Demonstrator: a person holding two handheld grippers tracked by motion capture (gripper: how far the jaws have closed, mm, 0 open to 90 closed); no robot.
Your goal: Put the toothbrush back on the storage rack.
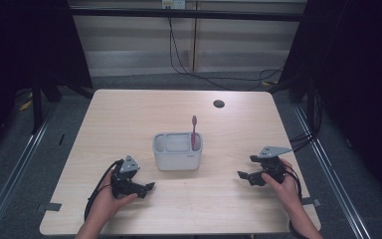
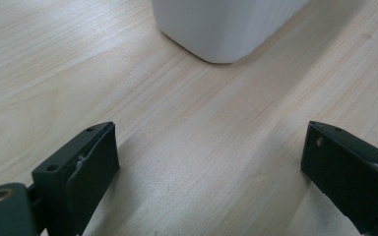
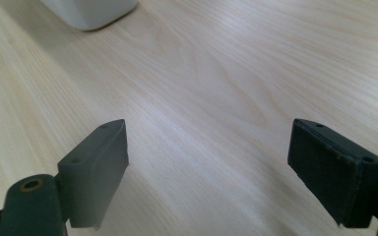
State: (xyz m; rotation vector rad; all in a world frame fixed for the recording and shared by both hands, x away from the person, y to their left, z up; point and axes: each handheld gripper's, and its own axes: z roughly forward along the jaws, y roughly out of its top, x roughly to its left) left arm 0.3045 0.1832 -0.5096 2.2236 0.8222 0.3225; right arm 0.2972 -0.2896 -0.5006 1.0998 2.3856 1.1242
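A white holder [image 1: 177, 151] with two compartments stands at the middle of the wooden table [image 1: 129, 114]. A pink toothbrush [image 1: 194, 132] stands upright in its right compartment. My left gripper [image 1: 149, 187] rests low on the table to the holder's front left, jaws wide open and empty; in the left gripper view the holder's corner [image 2: 221, 29] lies ahead of my gripper [image 2: 209, 162]. My right gripper [image 1: 242, 175] sits to the holder's front right, also open and empty; the right gripper view has the holder's corner [image 3: 91, 12] at top left, ahead of my gripper [image 3: 209, 155].
A dark round cable hole [image 1: 219, 103] sits in the table near its far edge. Black cables [image 1: 189, 64] run across the floor behind the table. Metal rails [image 1: 25, 149] flank the table on both sides.
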